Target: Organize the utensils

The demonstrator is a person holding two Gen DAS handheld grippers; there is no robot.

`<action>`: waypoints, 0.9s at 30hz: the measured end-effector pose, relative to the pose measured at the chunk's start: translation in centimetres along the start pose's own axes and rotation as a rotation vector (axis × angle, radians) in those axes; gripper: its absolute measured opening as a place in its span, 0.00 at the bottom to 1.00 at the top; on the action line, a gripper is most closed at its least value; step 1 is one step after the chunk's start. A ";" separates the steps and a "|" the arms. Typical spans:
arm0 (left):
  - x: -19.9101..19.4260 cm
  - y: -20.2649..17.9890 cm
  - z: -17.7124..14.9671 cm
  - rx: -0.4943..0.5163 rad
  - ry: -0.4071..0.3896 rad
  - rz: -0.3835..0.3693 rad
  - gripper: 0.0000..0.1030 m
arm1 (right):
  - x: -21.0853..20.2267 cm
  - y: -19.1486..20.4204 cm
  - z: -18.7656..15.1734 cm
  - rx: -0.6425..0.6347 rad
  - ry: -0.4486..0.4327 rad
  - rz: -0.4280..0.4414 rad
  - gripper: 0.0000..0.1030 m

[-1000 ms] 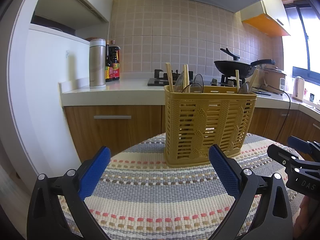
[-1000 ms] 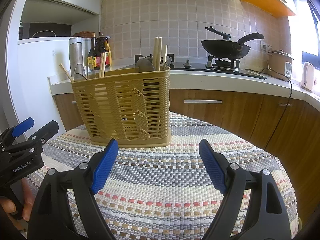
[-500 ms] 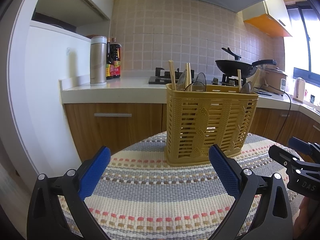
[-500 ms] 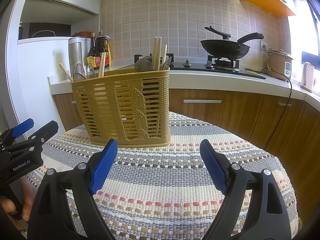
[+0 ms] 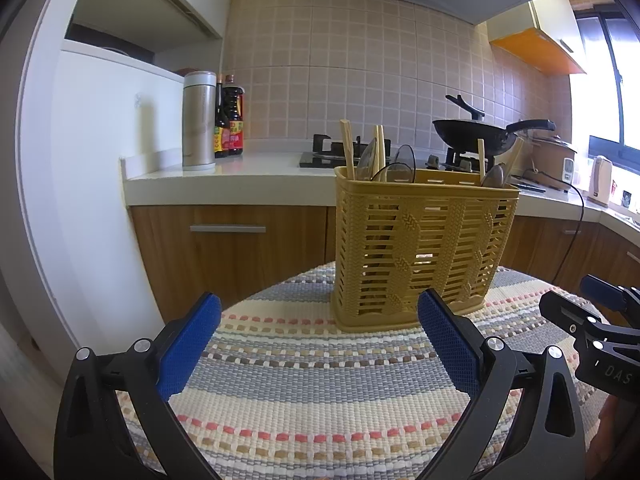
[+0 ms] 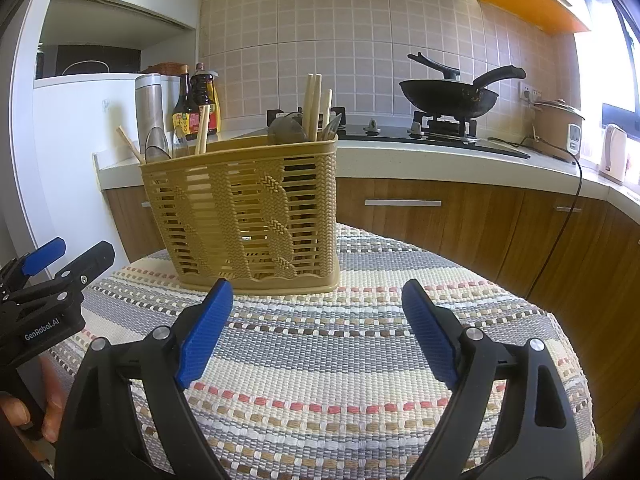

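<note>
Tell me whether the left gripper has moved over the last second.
Yes, slightly. In the left wrist view the yellow basket and the thermos sit lower and a little further right than before, so the left gripper tilted up and left.

you had a matt plastic basket (image 5: 424, 248), probably wooden chopsticks (image 6: 311, 108), rough woven cloth (image 5: 320, 400) and ribbed rubbery pads (image 6: 206, 338).
</note>
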State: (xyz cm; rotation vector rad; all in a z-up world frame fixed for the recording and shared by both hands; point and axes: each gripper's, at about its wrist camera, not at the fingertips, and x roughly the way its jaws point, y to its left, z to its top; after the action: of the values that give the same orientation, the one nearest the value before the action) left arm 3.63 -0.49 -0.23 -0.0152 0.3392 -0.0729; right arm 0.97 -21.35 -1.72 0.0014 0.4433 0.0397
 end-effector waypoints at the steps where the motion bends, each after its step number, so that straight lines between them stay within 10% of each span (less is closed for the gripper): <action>1: 0.0 0.0 0.0 0.001 0.000 0.000 0.93 | 0.0 0.0 0.0 -0.001 0.000 0.000 0.80; 27: 0.4 0.0 0.0 0.003 0.017 -0.006 0.93 | -0.1 0.2 0.1 0.002 0.001 0.000 0.81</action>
State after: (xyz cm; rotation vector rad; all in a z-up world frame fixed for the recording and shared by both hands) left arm 4.01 -0.54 -0.40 -0.0129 0.3563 -0.0799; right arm 0.94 -21.19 -1.64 0.0034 0.4441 0.0397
